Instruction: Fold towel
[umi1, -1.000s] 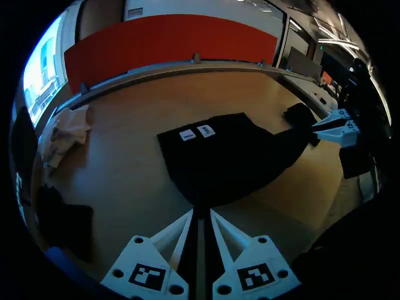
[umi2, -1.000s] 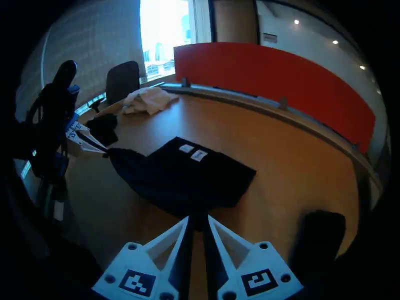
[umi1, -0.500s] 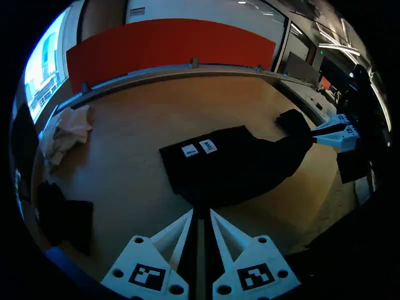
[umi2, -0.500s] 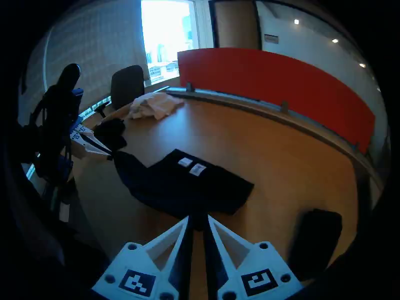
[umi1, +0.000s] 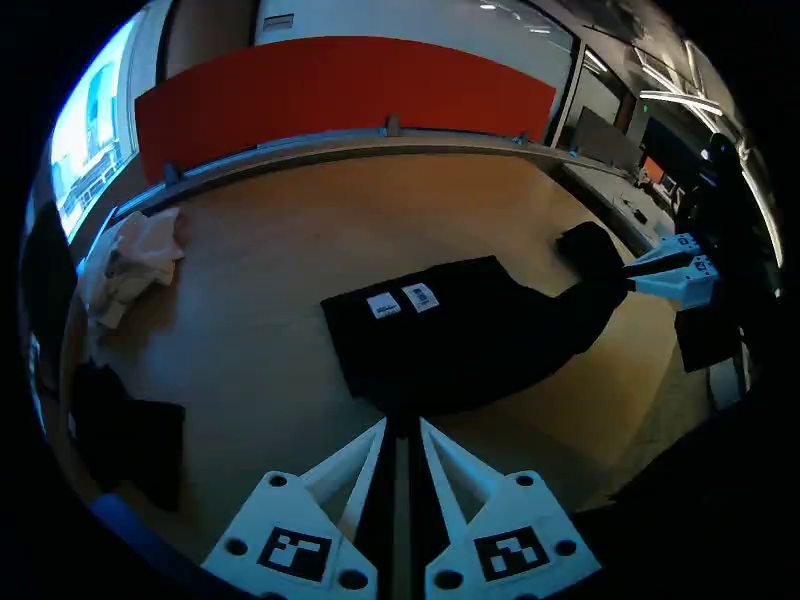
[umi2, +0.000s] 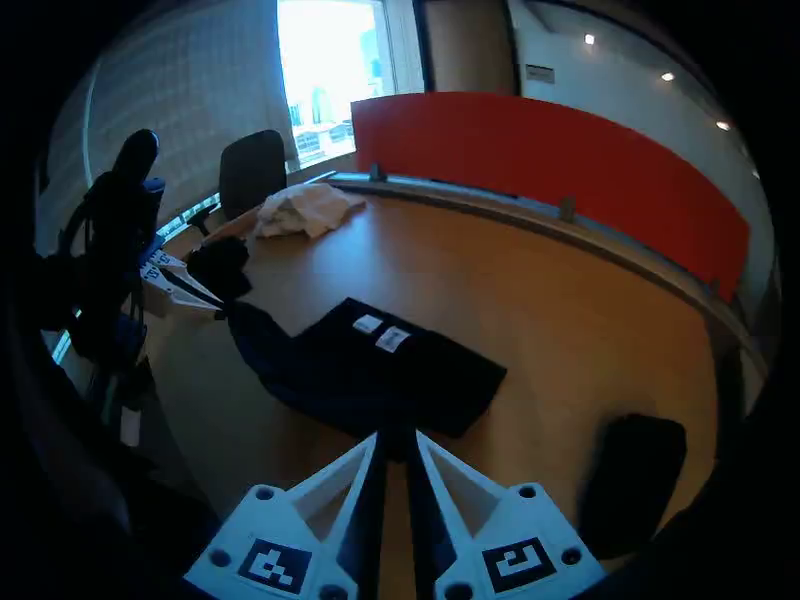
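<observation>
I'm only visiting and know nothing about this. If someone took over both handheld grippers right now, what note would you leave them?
Left gripper: jaws shut on one near corner of the dark cloth towel.
Right gripper: jaws shut on the other near corner.
Towel: the far part, with two white tags, lies flat on the wooden table. The near edge is held up between the grippers.
Done: both corners gripped.
Left: probably carry the near edge over to the far edge, lay it down, release.

Labels (umi1: 381, 305) on towel (umi1: 490, 335) too small to read, person (umi1: 728, 200) — lost in shadow
</observation>
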